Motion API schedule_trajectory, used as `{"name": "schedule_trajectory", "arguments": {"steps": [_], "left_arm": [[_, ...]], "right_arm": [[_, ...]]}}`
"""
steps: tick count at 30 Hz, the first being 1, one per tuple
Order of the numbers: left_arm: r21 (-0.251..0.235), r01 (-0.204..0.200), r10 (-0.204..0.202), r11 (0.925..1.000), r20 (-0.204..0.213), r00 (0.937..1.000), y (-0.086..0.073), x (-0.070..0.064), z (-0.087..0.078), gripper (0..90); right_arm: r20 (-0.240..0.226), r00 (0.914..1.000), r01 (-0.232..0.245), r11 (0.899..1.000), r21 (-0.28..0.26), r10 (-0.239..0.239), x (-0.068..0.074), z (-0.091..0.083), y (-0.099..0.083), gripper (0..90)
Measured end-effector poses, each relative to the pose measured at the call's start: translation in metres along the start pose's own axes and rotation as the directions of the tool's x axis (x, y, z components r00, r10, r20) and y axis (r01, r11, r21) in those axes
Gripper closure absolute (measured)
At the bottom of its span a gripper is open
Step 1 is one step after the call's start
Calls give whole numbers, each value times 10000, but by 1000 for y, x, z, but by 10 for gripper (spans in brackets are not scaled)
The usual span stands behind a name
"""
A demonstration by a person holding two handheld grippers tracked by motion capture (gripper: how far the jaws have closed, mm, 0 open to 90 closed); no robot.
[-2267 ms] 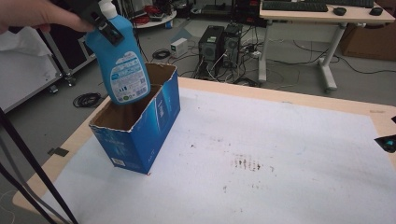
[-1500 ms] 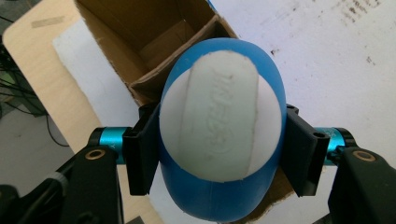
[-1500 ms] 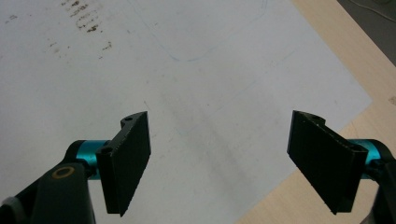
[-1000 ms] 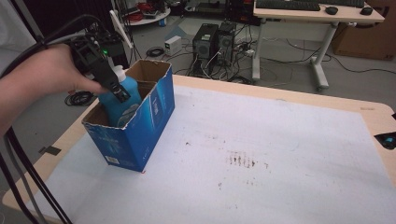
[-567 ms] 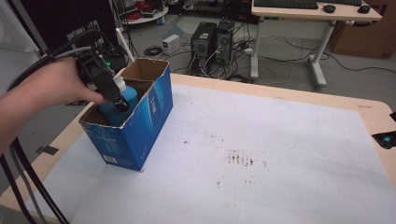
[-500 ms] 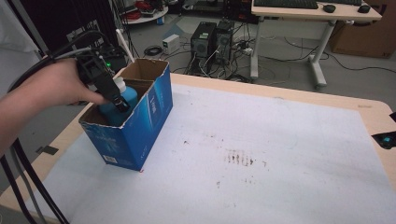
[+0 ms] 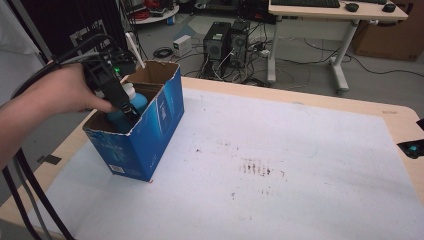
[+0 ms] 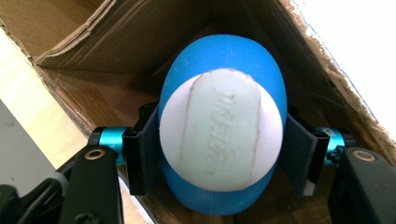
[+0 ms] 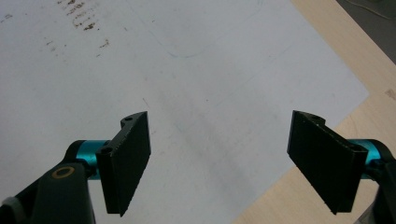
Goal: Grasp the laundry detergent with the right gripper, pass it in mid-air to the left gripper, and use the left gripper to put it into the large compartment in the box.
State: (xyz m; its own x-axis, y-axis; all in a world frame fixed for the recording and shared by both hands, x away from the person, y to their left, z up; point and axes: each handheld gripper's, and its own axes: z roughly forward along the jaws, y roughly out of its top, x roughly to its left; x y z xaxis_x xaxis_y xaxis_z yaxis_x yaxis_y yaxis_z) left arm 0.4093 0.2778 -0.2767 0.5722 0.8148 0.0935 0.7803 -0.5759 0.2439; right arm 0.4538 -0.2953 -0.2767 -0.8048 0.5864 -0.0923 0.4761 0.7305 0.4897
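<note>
The blue bottle (image 8: 223, 60) with a white cap stood upright inside the open blue cardboard box (image 7: 150, 135) at the table's left.

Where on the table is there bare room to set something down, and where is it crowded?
The white sheet lies bare from the blue box across to the right gripper. Crowded: inside the box, where the left gripper clamps the blue bottle.

One cardboard box (image 7: 150, 125) stands on the table (image 7: 300, 100), and every other count is placed from it. One blue bottle (image 7: 131, 102) stands inside the box. Two grippers: the left gripper (image 7: 131, 111) reaches into the box, clamped on the bottle; the right gripper (image 7: 412, 148) sits far from the box at the opposite table edge. Two computer towers (image 7: 230, 37) stand on the floor beyond the box.
</note>
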Motion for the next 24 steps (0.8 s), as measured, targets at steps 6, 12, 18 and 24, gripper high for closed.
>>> {"name": "schedule_trajectory", "arguments": {"steps": [6,12,18,24], "left_arm": [[-8,12,-12,10000,-2,10000,0,0,0,378],[21,24,-24,10000,12,10000,0,-1,0,378],[40,32,-32,10000,4,10000,1,-1,0,377],[67,48,-48,10000,43,10000,0,0,0,376]], "right_arm": [[-17,10000,24,10000,18,-24,1,1,-1,208],[-22,10000,23,10000,10,-23,1,1,-1,208],[-3,10000,-13,10000,21,13,1,0,-1,208],[4,10000,-19,10000,19,19,1,1,-1,208]]}}
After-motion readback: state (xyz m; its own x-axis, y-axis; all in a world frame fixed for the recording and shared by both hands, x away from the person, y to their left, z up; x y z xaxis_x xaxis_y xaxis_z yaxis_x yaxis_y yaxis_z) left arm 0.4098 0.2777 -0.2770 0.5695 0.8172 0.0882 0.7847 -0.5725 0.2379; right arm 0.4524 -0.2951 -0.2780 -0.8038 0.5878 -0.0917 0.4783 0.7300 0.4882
